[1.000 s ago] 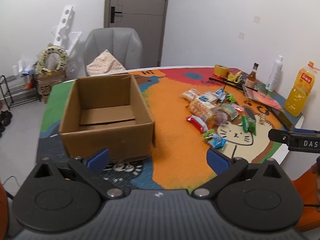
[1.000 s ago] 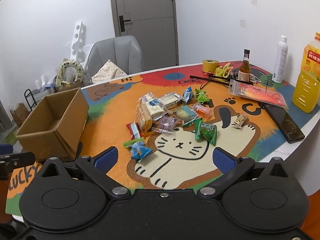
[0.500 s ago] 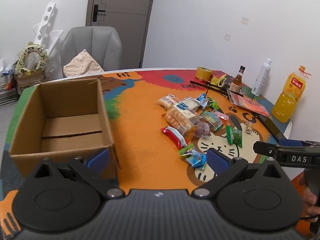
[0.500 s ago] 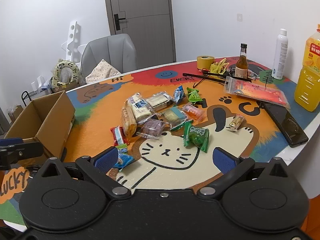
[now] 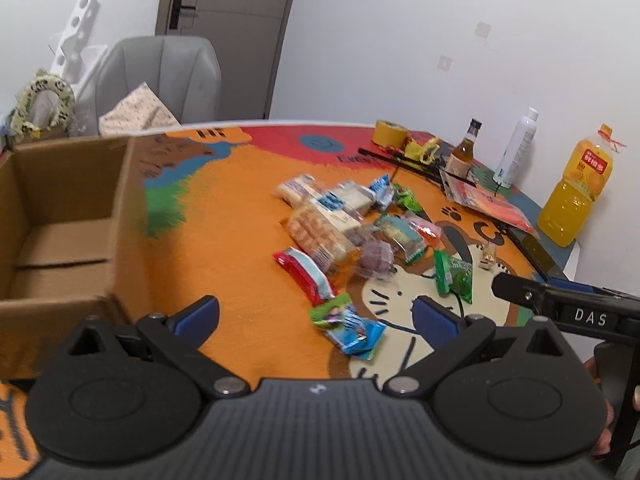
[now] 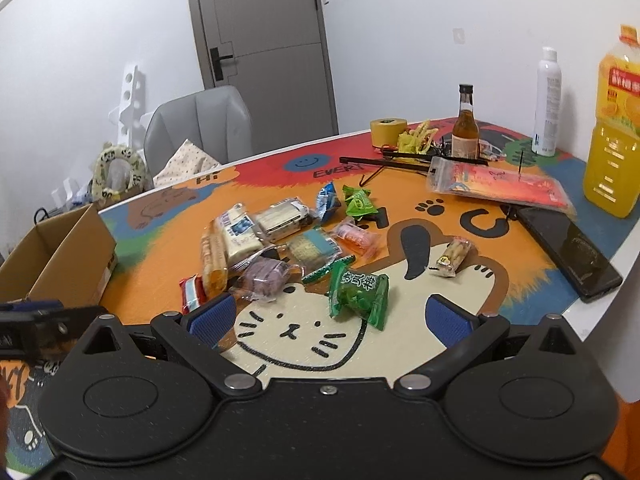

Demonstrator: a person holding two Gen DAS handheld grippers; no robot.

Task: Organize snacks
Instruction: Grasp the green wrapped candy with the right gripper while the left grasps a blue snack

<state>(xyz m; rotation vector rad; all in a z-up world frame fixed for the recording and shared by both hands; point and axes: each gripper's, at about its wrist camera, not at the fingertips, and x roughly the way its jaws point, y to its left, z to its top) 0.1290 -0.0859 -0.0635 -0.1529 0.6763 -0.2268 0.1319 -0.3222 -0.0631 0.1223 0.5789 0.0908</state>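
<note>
Item: my left tool (image 5: 316,314) and right tool (image 6: 328,320), both agape and empty, poised over snack pile (image 6: 280,240) beside the empty cardboard box (image 5: 60,216) for loading.

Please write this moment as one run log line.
left gripper: open, empty | right gripper: open, empty | snacks: on table | cardboard box: empty

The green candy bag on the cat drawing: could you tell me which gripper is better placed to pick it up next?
Probably the right gripper: its open fingers point at the green candy bag just ahead. The left gripper, also open, faces the blue wrapper nearer the cardboard box.
</note>
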